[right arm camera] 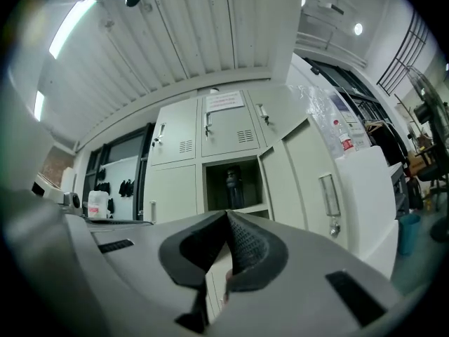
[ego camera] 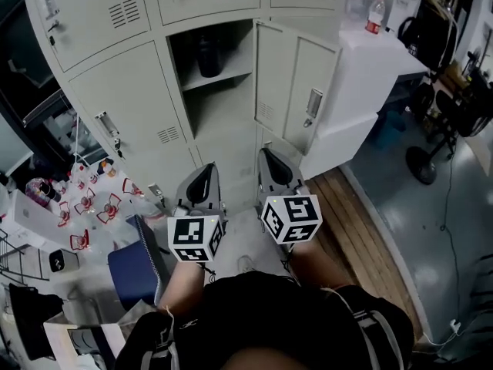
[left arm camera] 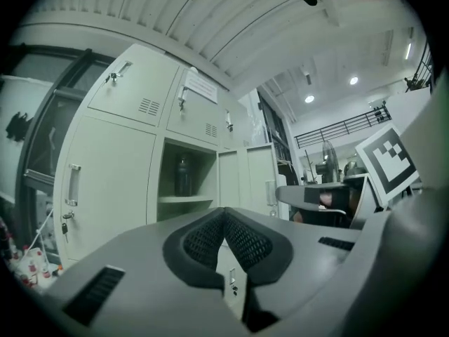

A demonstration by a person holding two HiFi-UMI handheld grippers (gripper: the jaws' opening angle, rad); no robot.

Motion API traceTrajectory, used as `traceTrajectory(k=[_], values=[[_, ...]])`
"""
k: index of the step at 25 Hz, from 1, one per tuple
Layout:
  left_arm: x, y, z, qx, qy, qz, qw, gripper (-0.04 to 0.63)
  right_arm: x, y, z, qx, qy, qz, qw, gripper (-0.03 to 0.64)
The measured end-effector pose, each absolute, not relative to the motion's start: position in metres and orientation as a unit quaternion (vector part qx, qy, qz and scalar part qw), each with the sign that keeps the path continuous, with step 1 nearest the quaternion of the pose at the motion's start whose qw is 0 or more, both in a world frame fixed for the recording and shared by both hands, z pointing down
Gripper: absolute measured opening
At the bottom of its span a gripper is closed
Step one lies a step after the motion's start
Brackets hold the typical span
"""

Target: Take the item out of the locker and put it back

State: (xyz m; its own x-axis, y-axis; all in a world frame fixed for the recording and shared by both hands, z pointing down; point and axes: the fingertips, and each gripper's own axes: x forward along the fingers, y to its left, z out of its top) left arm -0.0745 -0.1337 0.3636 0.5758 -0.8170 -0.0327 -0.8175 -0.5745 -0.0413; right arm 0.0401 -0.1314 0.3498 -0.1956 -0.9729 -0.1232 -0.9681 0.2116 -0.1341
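Observation:
A dark bottle (ego camera: 209, 55) stands on the shelf inside the open locker (ego camera: 222, 114); it also shows as a dark bottle (left arm camera: 184, 177) in the left gripper view and as a dark bottle (right arm camera: 234, 188) in the right gripper view. The locker door (ego camera: 296, 92) hangs open to the right. My left gripper (ego camera: 202, 182) and right gripper (ego camera: 271, 168) are held side by side in front of the locker, well short of it. Both are shut with nothing between their pads; in their own views the left gripper (left arm camera: 224, 213) and right gripper (right arm camera: 227, 214) have tips that meet.
Closed lockers (ego camera: 127, 99) flank the open one. A white cabinet (ego camera: 362, 91) with a plastic bottle (ego camera: 374, 14) on top stands at the right. A blue chair (ego camera: 139, 268) and a cluttered table with red clips (ego camera: 85, 206) are at the left. A fan base (ego camera: 422, 164) sits on the floor at the right.

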Motion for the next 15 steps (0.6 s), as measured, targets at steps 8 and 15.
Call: traceTrajectory(k=[8, 15], values=[[-0.070, -0.241, 0.364, -0.881, 0.473, 0.012, 0.011, 0.012, 0.037, -0.240, 0.342, -0.614, 0.786, 0.002, 0.076, 0.015], [-0.058, -0.297, 0.368, -0.875, 0.484, -0.002, -0.001, 0.012, 0.046, -0.298, 0.330, -0.598, 0.796, -0.003, 0.094, 0.015]])
